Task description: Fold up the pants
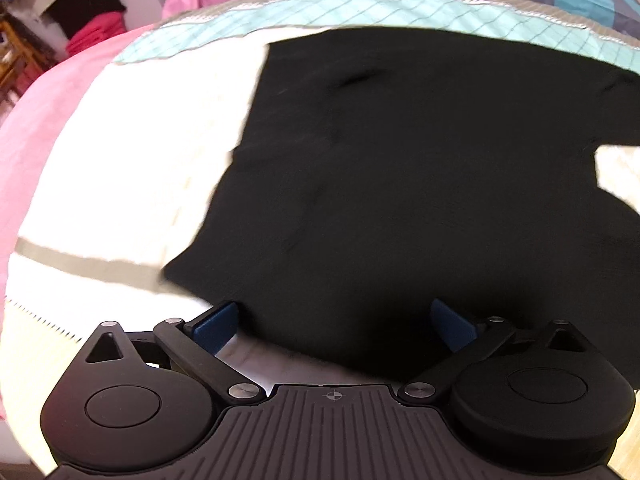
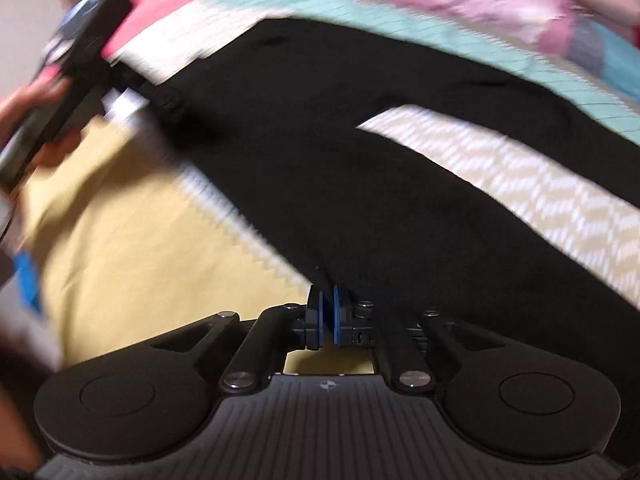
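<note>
Black pants (image 1: 380,168) are spread flat on a bed, lying over a patchwork quilt (image 1: 132,160) with cream zigzag panels, a teal checked strip and pink fabric past it. In the left wrist view the waist end fills most of the frame, with the near edge of the cloth right at the left tool (image 1: 334,322). Its 2 blue pads sit wide apart with the pants hem between them, so nothing is pinched there.

The right wrist view is pretty blurry, but you can make out the 2 legs splitting apart in a V, with a strip of cream zigzag quilt showing between them. The right tool (image 2: 327,316) has its blue pads together at the edge of the near leg. It looks clamped on the fabric, though the cloth between the pads is hard to see.

The left tool shows up top left in that view, held in a hand (image 2: 30,98).
</note>
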A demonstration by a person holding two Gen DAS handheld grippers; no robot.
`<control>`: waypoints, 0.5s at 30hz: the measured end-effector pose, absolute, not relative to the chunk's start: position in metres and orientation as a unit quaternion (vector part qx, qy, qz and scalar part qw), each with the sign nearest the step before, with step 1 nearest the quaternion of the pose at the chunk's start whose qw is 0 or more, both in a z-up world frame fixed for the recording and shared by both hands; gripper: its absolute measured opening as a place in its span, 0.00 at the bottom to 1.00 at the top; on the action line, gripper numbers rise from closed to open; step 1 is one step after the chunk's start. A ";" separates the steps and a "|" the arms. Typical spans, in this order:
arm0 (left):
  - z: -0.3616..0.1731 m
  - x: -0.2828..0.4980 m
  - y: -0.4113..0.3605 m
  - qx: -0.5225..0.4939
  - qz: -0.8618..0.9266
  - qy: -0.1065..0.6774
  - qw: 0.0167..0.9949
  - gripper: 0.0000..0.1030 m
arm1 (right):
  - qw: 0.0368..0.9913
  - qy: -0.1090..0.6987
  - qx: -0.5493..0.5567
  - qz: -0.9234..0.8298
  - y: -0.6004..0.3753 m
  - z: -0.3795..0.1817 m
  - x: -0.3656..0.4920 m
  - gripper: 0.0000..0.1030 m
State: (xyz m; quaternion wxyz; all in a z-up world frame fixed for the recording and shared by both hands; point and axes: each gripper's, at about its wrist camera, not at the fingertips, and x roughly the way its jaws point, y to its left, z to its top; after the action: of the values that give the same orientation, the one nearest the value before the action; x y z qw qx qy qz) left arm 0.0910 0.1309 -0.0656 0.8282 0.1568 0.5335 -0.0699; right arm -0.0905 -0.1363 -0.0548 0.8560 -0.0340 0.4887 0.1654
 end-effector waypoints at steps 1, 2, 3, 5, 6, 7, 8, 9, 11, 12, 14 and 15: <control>-0.066 0.091 0.139 0.142 -0.073 0.539 0.827 1.00 | 0.855 0.489 -0.038 0.166 -0.137 -0.053 -0.092 0.07; -0.066 0.094 0.150 0.115 -0.073 0.549 0.824 1.00 | 0.854 0.493 -0.033 0.164 -0.140 -0.049 -0.087 0.07; -0.065 0.096 0.158 0.098 -0.070 0.555 0.823 1.00 | 0.858 0.487 -0.027 0.160 -0.140 -0.042 -0.081 0.10; -0.066 0.096 0.168 0.086 -0.067 0.555 0.825 1.00 | 0.875 0.453 -0.030 0.168 -0.134 -0.025 -0.068 0.19; -0.065 0.097 0.171 0.078 -0.066 0.554 0.827 1.00 | 0.879 0.439 -0.032 0.183 -0.127 -0.020 -0.062 0.29; -0.063 0.097 0.174 0.067 -0.064 0.551 0.829 1.00 | 0.878 0.433 -0.031 0.200 -0.118 -0.014 -0.050 0.47; -0.059 0.094 0.178 0.056 -0.063 0.548 0.832 1.00 | 0.875 0.430 -0.034 0.220 -0.106 -0.017 -0.041 0.55; -0.056 0.087 0.182 0.046 -0.063 0.545 0.835 1.00 | 0.873 0.426 -0.044 0.232 -0.095 -0.022 -0.033 0.62; -0.050 0.079 0.191 0.030 -0.057 0.540 0.839 1.00 | 0.874 0.423 -0.064 0.232 -0.071 -0.039 -0.012 0.64; -0.050 0.077 0.196 0.026 -0.054 0.539 0.840 1.00 | 0.868 0.439 -0.052 0.227 -0.064 -0.049 0.000 0.61; -0.050 0.073 0.207 0.020 -0.045 0.541 0.840 1.00 | 0.845 0.479 -0.018 0.239 -0.051 -0.062 0.014 0.55; -0.049 0.073 0.214 0.021 -0.033 0.541 0.840 1.00 | 0.830 0.475 -0.040 0.289 -0.040 -0.056 0.012 0.55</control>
State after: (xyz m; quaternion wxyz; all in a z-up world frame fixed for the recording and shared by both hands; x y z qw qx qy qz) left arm 0.0733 0.2137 -0.0489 0.8400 0.0210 0.5412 -0.0330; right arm 0.0117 -0.0403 -0.0565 0.8300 -0.0396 0.4753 0.2894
